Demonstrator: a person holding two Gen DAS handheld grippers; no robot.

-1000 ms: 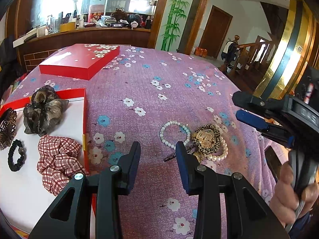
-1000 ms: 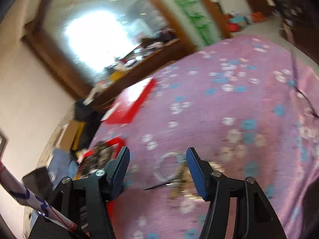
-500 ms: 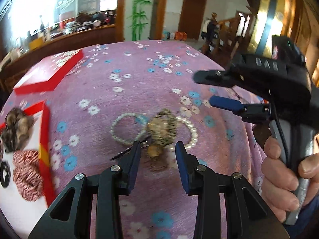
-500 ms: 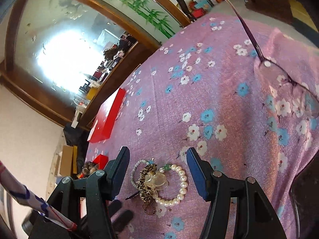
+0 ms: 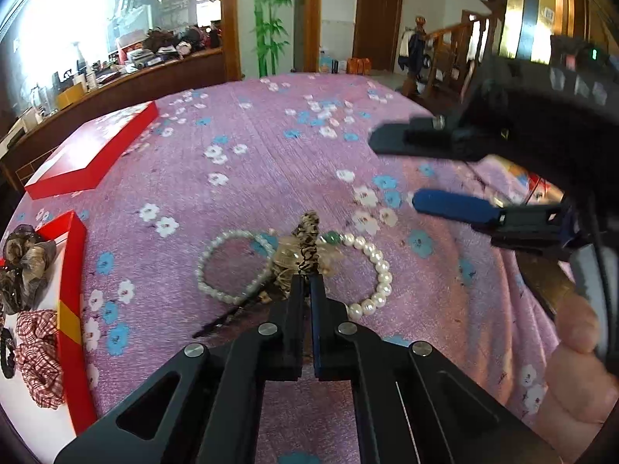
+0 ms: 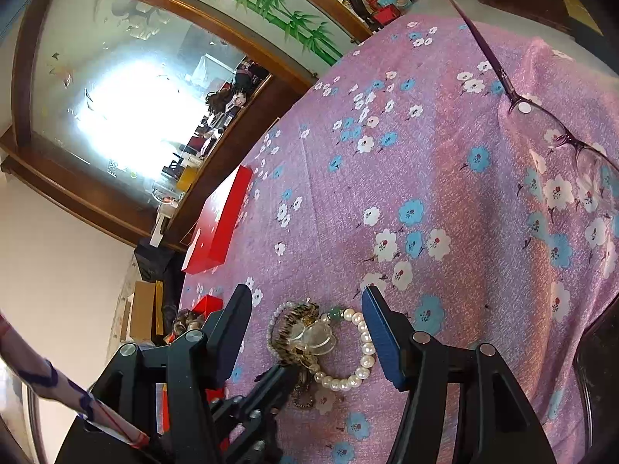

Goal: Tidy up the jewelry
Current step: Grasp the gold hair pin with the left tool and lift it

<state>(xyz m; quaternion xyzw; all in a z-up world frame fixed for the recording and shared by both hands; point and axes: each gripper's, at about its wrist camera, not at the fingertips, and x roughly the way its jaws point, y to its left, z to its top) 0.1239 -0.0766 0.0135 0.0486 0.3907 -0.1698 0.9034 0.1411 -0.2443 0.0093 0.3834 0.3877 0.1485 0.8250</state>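
While the left gripper (image 5: 307, 284) pinches the leopard scrunchie (image 5: 308, 245) among pearl bracelets (image 5: 369, 270) on the cloth (image 5: 271, 154), the right gripper (image 6: 305, 324) hovers spread above. This looks like pickup; next, lift it clear and carry it to the red box (image 5: 71, 270).

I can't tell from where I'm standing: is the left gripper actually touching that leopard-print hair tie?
Touching. In the left wrist view the left gripper has its jaws shut on the edge of the leopard-print hair tie, which stands up between the tips.
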